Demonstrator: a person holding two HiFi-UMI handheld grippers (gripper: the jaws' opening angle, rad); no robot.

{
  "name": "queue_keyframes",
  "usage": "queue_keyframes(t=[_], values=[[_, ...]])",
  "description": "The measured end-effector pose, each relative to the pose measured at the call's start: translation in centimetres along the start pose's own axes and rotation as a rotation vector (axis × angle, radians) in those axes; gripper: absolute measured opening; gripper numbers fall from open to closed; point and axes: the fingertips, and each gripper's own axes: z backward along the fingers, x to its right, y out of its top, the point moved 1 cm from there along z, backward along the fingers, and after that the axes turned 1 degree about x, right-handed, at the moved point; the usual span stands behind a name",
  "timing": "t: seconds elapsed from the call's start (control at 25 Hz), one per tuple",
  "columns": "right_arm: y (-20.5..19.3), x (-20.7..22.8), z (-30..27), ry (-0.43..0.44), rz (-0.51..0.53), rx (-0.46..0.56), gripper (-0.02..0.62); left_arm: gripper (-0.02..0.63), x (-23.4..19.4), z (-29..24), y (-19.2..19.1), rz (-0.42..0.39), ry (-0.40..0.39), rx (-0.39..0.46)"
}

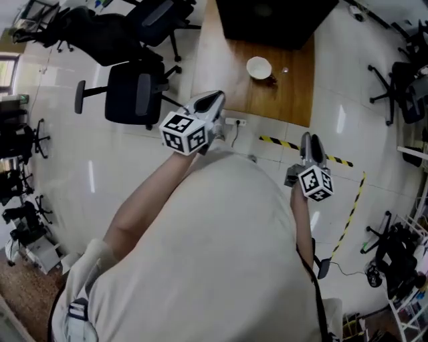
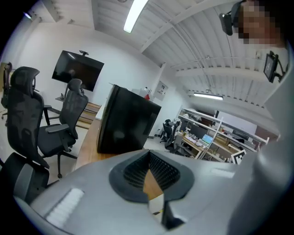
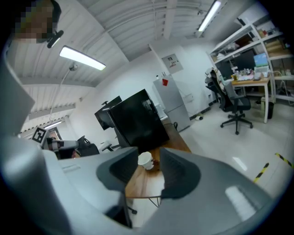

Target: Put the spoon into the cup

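Observation:
A white cup (image 1: 259,67) stands on the wooden table (image 1: 217,60), far ahead of both grippers. A small shiny thing (image 1: 285,69) lies just right of it, too small to tell whether it is the spoon. My left gripper (image 1: 212,99) hangs over the floor short of the table's near edge. Its jaw tips meet in the left gripper view (image 2: 149,155), with nothing in them. My right gripper (image 1: 309,140) is lower right, over the floor, open and empty. In the right gripper view (image 3: 148,153) the cup (image 3: 145,160) shows distant between the jaws.
A large black box (image 1: 274,20) stands at the table's far end. Black office chairs (image 1: 134,90) stand left of the table and others at the right (image 1: 401,87). Yellow-black tape (image 1: 294,143) runs across the floor. A power strip (image 1: 234,121) lies by the table's edge.

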Motion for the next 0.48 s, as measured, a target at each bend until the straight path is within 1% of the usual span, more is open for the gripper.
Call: queue_keyframes(t=[0.08, 0.12, 0.2, 0.24, 0.32, 0.4, 0.44, 0.48], values=[[2.8, 1.8, 0.9, -0.050, 0.065, 0.018, 0.138, 0.000, 1.7, -3.4, 0.1, 0.031, -0.076, 0.030], [3.3, 1.2, 1.5, -0.066, 0.074, 0.011, 0.137, 0.000, 2.2, -3.4, 0.2, 0.044, -0.099, 0.020], [2.7, -2.9, 1.9, -0.073, 0.042, -0.017, 0.135, 0.000, 1.2, -0.4, 0.7, 0.069, -0.110, -0.022], [2.6, -5.6, 0.9, -0.066, 0.014, -0.027, 0.134, 0.000, -0.2, 0.9, 1.6, 0.080, -0.112, -0.035], [2.9, -9.5, -3.1, -0.053, -0.026, -0.030, 0.135, 0.000, -4.3, 0.8, 4.0, 0.079, -0.123, -0.053], [2.1, -10.3, -7.3, -0.061, -0.042, -0.009, 0.133, 0.000, -8.2, -1.0, 6.0, 0.021, -0.135, -0.083], [1.2, -10.4, -8.7, -0.063, -0.050, 0.006, 0.132, 0.000, -9.9, -1.4, 6.6, -0.012, -0.126, -0.094], [0.0, -10.4, -9.8, -0.056, -0.057, 0.012, 0.132, 0.000, -11.5, -1.2, 6.7, -0.026, -0.100, -0.096]])
